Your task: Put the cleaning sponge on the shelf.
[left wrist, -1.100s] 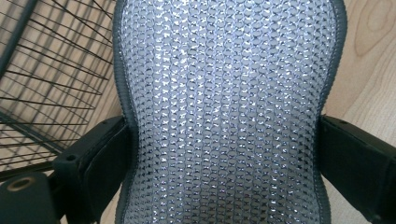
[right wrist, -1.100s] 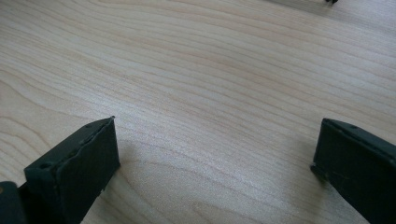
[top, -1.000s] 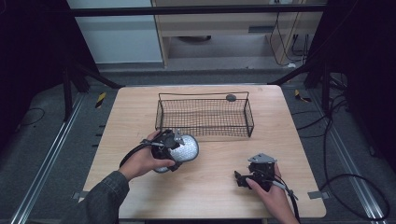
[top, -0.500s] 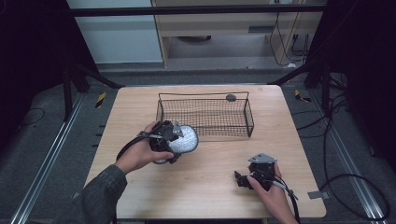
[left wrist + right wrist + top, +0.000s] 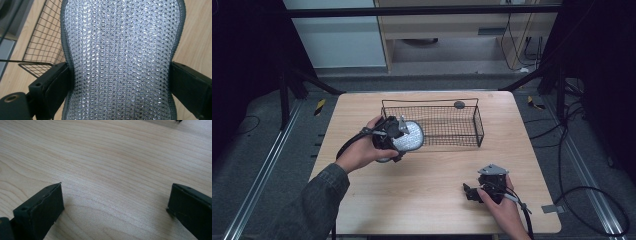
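Small dark object (image 5: 459, 104) in basket (image 5: 478, 119), unidentifiable

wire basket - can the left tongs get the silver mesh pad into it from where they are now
Probably yes: the left tongs hold the silver mesh pad right beside the wire basket, whose open top has nothing across it.

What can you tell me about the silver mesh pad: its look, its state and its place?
The pad is a rounded piece covered in shiny silver mesh with a dark grey sewn edge. The left gripper is shut on it, one jaw pressing each side, so its edges pinch in. It is held above the table, by the near left corner of the wire basket.
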The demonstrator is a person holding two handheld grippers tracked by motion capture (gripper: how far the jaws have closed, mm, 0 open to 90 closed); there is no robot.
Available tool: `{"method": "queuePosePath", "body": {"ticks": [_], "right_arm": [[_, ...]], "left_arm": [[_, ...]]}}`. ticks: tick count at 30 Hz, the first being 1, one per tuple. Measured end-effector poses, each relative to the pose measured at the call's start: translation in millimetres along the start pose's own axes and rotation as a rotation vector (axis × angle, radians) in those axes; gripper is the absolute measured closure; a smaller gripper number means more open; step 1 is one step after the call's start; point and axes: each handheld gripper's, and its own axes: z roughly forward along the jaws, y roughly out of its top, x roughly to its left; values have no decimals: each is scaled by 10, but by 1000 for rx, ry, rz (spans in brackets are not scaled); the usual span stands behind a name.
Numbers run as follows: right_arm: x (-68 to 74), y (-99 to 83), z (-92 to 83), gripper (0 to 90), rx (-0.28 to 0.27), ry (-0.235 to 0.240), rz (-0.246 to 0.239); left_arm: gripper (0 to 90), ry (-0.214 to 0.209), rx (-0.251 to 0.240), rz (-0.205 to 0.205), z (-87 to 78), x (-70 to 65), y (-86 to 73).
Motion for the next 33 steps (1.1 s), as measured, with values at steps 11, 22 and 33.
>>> {"method": "queuePosePath", "body": {"ticks": [11,22,33], "right_arm": [[-4,-2,-2,4,1,5,-3],[-9,-5,-6,4,1,8,-9],[-9,-5,-7,4,2,7,-8]], "left_arm": [[59,73,9,-2,-2,312,111],[59,158,-14,30,41,589,209],[59,182,9,73,152,638,305]]}}
